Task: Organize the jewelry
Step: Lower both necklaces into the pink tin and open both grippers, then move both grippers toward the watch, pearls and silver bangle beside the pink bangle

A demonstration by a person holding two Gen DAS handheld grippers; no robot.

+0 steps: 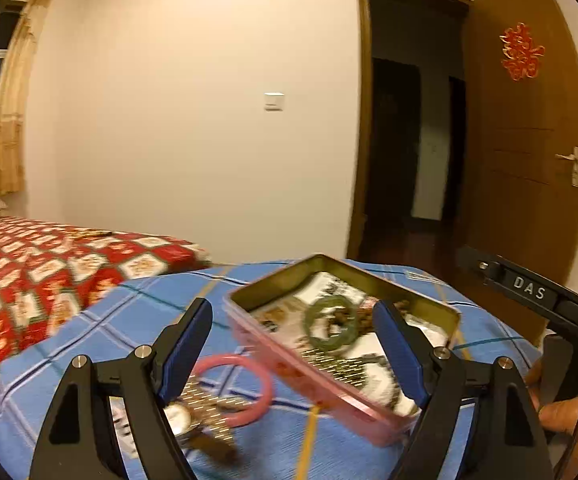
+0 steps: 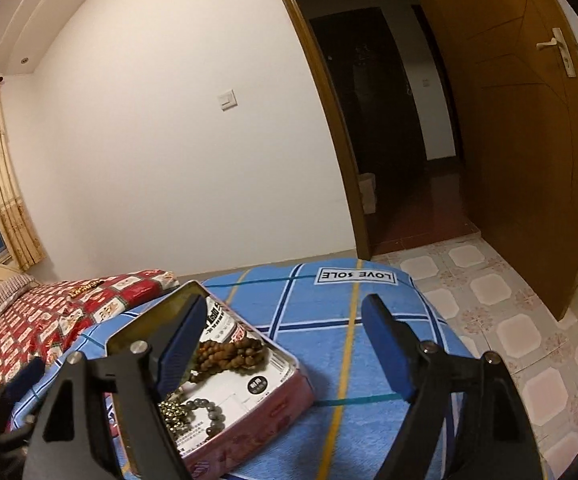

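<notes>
Left wrist view: my left gripper gapes empty over the shallow pink metal tin, centre frame, green bangle inside; pink bangle lower left, unsorted. My right gripper also apart, empty.

Bare blue blanket right of the pink tin; pink bangle and watch crowding its left.

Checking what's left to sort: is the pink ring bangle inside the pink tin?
No, the pink ring bangle lies on the blue checked cloth beside the pink tin.
</notes>
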